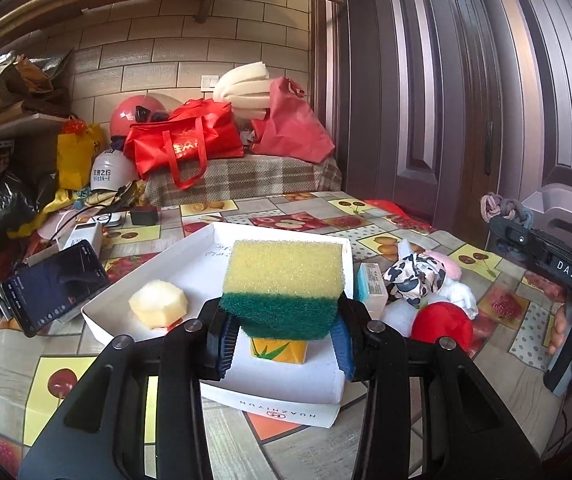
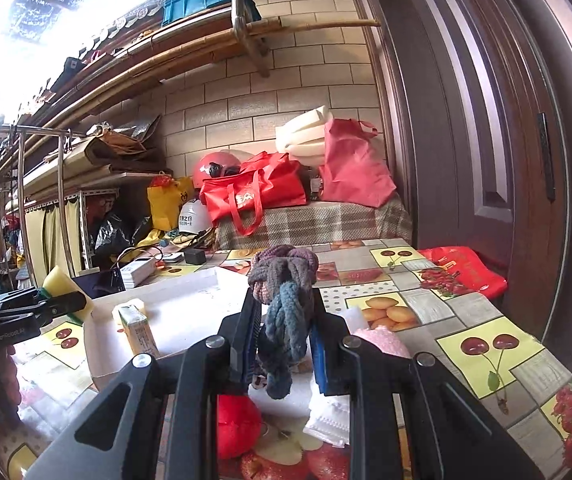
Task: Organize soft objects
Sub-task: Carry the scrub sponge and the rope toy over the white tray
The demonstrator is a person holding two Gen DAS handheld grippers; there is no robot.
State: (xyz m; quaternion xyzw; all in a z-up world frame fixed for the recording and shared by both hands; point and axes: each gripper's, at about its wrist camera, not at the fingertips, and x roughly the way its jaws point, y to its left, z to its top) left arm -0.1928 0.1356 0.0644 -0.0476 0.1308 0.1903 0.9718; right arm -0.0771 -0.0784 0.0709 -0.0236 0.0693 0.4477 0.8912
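**mossy_k:** Starting at the left tool (image 1: 282, 344): it's clamped on the green scrubby base of a yellow-and-green sponge (image 1: 284, 280), pads squeezing it from both sides, sponge held clear above the white tray (image 1: 328, 396). The right tool (image 2: 284, 344) is pinched nearly all the way in on a knotted rope toy (image 2: 284, 284), purple-grey at the top, blue-grey tail hanging down between the fingers, lifted off the worktop (image 2: 482, 344).

**tinlid:** So both are mid-carry?

**mossy_k:** That's my read. Each hand has one soft thing and neither is set down yet. The tray already has a pale yellow foam lump (image 1: 158, 304) and a little yellow carton (image 1: 278, 350) in it, so I'd guess that's where stuff gets collected.

**tinlid:** What's left outside it?

**mossy_k:** Just right of the tray: a spotted plush (image 1: 416, 276), a red ball (image 1: 442, 326), and a small blue-and-white box (image 1: 372, 284). All bunched close together.

**tinlid:** Next move?

**mossy_k:** Probably lower the sponge into a bare patch of tray, clear of the carton, then let the pads off. The rope needs to travel left over the tray rim before it's dropped. The dangling tail could snag on the rim, so I'd come in high.
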